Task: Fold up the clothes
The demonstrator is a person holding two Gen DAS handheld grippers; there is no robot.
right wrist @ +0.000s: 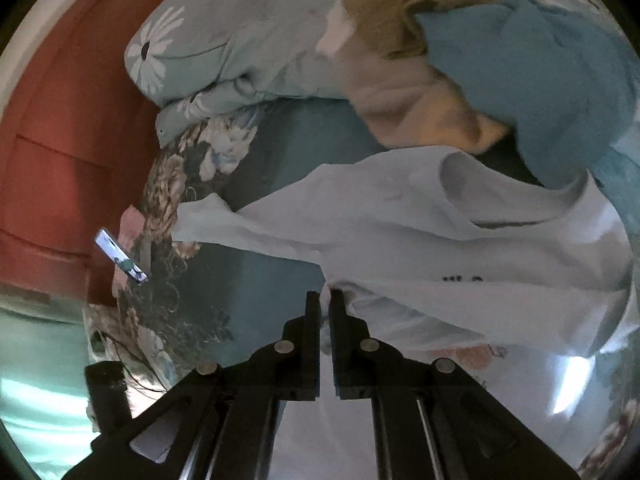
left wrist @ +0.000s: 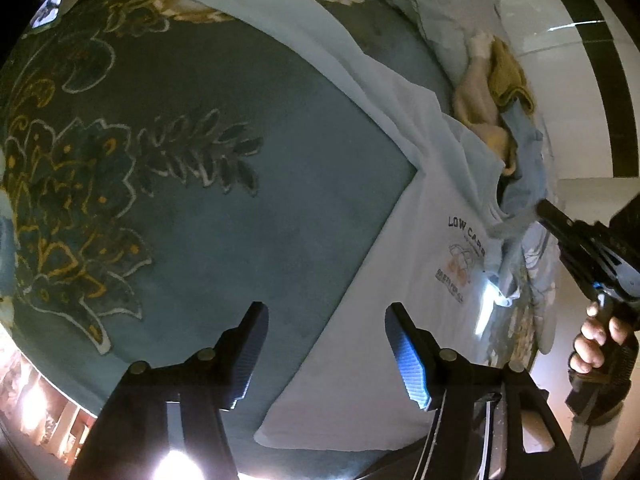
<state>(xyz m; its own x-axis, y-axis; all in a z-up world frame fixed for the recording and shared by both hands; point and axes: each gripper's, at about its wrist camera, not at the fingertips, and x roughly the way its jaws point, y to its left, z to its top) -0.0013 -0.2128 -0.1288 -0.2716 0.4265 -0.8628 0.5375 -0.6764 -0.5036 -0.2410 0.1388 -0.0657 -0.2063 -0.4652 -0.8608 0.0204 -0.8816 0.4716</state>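
left wrist view: the left gripper [left wrist: 324, 312] hangs over the bed with its fingers [left wrist: 404, 356] spread wide and nothing between them. below lies a teal bedspread [left wrist: 240, 220] with floral figures along its left side, and a broad plain stretch of it lies bare to the left of the garment. the white t-shirt [left wrist: 376, 320] lies flat on the bedspread, its long left edge running diagonally from the hem corner near the bottom up to a sleeve [left wrist: 304, 40] stretched toward the top. its print reads "low carb". the right finger hangs over the shirt's lower part. the right gripper [left wrist: 552, 212] reaches in from the right edge at the shirt's far side, held by the right hand [left wrist: 596, 340]. a heap of clothes [left wrist: 492, 92], tan, mustard and blue, sits just beyond the collar. a pale wall [left wrist: 572, 100] with a dark band bounds the right.

right wrist view: the right gripper [right wrist: 325, 298] has its fingers [right wrist: 340, 328] closed, pinching a fold of the white t-shirt [right wrist: 480, 240] at its near edge. the shirt spreads right and upward, one sleeve [right wrist: 224, 220] pointing left over bare bedspread [right wrist: 256, 280]. the clothes heap [right wrist: 460, 72] lies past the collar, touching it. a daisy-print quilt [right wrist: 224, 52] is bunched at the top left. a phone [right wrist: 120, 256] rests near the bed's left edge, with a reddish wooden panel [right wrist: 60, 160] beyond.
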